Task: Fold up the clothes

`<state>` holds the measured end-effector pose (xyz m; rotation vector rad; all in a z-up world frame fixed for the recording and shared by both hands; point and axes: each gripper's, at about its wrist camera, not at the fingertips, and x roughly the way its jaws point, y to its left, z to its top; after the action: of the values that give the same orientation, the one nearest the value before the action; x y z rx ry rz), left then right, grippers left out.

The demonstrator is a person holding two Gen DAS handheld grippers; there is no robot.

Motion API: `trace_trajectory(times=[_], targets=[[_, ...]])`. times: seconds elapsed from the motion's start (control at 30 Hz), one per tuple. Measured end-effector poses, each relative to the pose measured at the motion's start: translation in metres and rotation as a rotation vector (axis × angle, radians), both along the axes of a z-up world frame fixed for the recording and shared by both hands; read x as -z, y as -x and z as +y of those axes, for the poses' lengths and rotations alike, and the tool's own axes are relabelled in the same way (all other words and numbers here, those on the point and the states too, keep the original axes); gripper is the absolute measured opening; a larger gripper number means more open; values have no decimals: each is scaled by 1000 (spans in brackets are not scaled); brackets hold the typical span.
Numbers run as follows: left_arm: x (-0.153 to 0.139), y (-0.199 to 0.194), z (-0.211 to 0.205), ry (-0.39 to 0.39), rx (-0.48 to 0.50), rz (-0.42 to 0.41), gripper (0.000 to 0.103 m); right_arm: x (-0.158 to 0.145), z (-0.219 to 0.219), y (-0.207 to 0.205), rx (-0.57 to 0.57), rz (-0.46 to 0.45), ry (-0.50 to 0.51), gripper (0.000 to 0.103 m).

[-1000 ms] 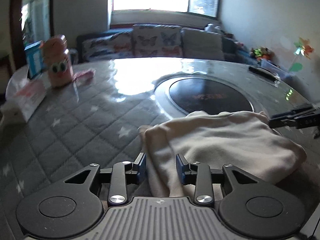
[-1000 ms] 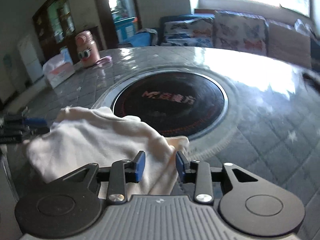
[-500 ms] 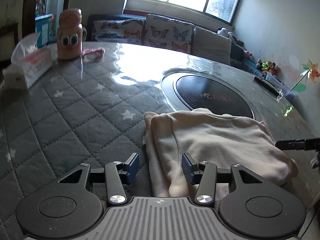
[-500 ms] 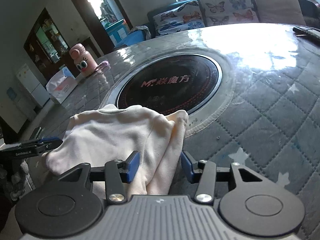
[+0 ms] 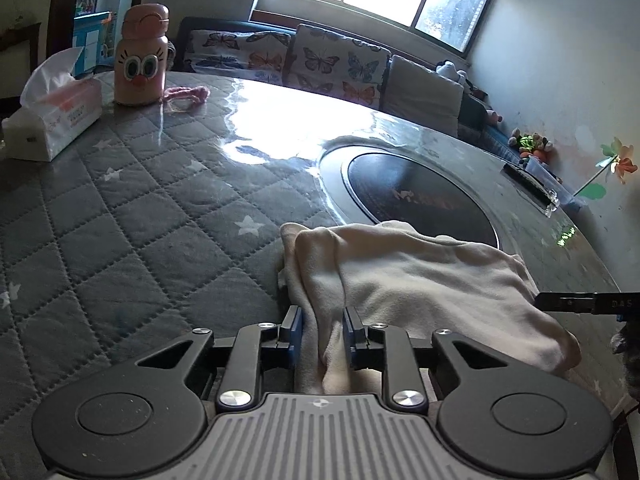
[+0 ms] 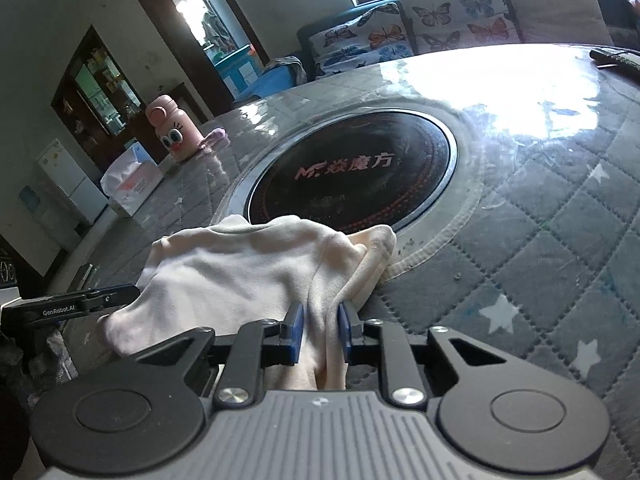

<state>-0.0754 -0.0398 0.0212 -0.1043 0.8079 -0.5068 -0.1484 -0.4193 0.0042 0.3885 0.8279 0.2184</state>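
A cream garment (image 5: 420, 280) lies folded in layers on the grey quilted table, at the near rim of the round black hob. My left gripper (image 5: 322, 334) is shut on the garment's left end, cloth bunched between its blue pads. My right gripper (image 6: 320, 334) is shut on the garment's (image 6: 240, 276) right end in the same way. Each gripper's fingertips show in the other's view, the right gripper (image 5: 584, 303) at the cloth's far edge and the left gripper (image 6: 96, 300) likewise.
The round black hob (image 5: 420, 196) is set into the table's middle. A pink owl-faced bottle (image 5: 141, 56), a pink band (image 5: 186, 94) and a tissue box (image 5: 52, 118) stand at the far left. A dark flat object (image 5: 528, 186) lies near the right edge. A sofa with butterfly cushions (image 5: 336, 64) is behind.
Both grippers were open around the garment's ends half a second ago and have now closed on the cloth. Both views have tilted and moved slightly closer.
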Motion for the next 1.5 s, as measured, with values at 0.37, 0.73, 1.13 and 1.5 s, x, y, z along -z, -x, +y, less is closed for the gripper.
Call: trace_trajectory(times=[0.37,0.73,1.13,1.5], targets=[[4,-8,0,21,-15,35,37,12,-9,-7,51,3,-56,25],[-3,-5,-6,40,-18,13,12,-2,3,-7,20,-49,-28,11],[-35,-6,4,61,-43,-80,11,-46,22,-22,-33,-147,30,10],[-57,-26,33,73,-126,-141,10,-73,61,-75,-110,-197,43,10]])
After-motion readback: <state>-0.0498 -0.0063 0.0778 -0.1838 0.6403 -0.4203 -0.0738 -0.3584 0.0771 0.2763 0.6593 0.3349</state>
